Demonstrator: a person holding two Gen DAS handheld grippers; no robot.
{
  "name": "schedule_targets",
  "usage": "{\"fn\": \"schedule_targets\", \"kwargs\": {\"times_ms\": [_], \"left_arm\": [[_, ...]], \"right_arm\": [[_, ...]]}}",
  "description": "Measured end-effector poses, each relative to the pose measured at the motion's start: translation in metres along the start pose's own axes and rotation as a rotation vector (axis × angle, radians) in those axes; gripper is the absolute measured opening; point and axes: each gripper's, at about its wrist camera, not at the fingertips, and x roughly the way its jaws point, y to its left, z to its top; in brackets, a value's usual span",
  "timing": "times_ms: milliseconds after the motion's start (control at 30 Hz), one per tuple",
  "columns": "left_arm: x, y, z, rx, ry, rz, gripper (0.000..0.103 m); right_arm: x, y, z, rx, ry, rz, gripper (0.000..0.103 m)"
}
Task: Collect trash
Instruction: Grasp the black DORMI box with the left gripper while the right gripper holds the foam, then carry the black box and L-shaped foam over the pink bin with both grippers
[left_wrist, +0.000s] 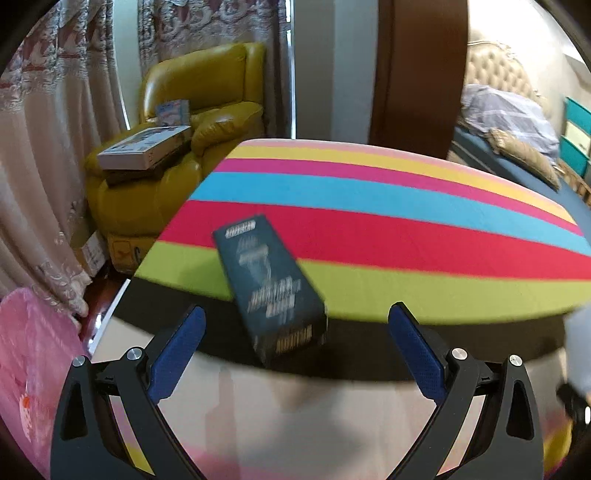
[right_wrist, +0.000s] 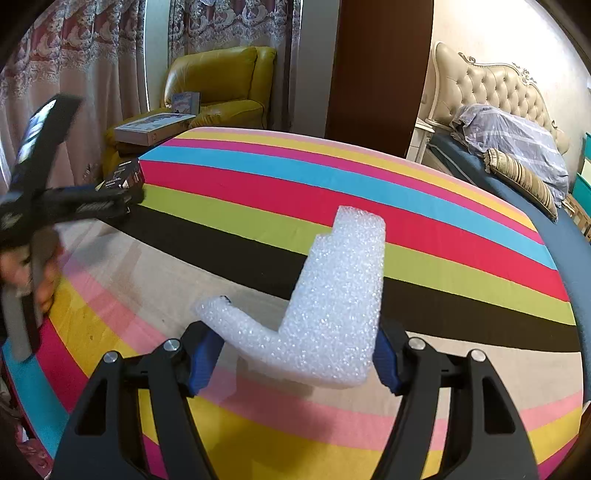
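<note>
Pointing away upright, foam piece (right_wrist: 332, 302).

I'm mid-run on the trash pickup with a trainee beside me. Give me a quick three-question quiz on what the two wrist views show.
1. True or false: the left gripper has its fingers closed on the dark box.
2. Multiple choice: what is clamped between the fingers of the right gripper? A) a white foam piece B) a green bottle C) a paper bag
3. Fill in: the armchair behind the striped table is ____ in colour.

Key
1. False: the fingers stand open, and the box lies ahead of them, untouched.
2. A
3. Yellow
</note>
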Motion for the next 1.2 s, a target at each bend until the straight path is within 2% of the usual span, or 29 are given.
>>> {"fn": "schedule_targets", "kwargs": {"times_ms": [167,233,367,433,500,567,667,933,1033,1200], "left_arm": [[0.025,-0.007,0.020,-0.017,0.054,0.035,0.093],[0.035,-0.008,0.024,-0.023,0.085,0.047,0.089],[0.038,-0.001,0.024,-0.058,0.108,0.011,0.082],[0.035,0.003,0.022,-0.069,0.096,0.006,0.069],[0.031,0.004,0.020,-0.054,0.081,-0.013,0.046],[0.028,0.001,0.017,-0.011,0.072,-0.043,0.037],[0.016,-0.003,0.008,0.019,0.054,-0.098,0.037],[-0.054,-0.003,-0.042,0.065,-0.097,-0.189,0.037],[-0.082,0.002,-0.062,0.073,-0.151,-0.209,0.037],[-0.102,0.006,-0.083,0.073,-0.181,-0.231,0.037]], "right_arm": [[0.000,-0.001,-0.001,0.004,0.000,0.006,0.067],[0.000,-0.003,0.000,0.011,-0.001,0.010,0.067],[0.000,-0.008,-0.001,0.034,-0.001,0.019,0.067],[0.000,-0.013,-0.001,0.043,0.002,0.022,0.067],[0.001,-0.013,-0.001,0.045,0.005,0.020,0.067],[0.001,-0.014,-0.001,0.044,0.003,0.019,0.067],[0.003,-0.014,-0.001,0.041,0.010,0.013,0.067],[0.005,-0.015,0.000,0.078,0.013,0.008,0.067],[0.005,-0.015,0.000,0.087,0.009,0.005,0.067],[0.002,-0.012,-0.002,0.081,-0.006,-0.009,0.067]]}}
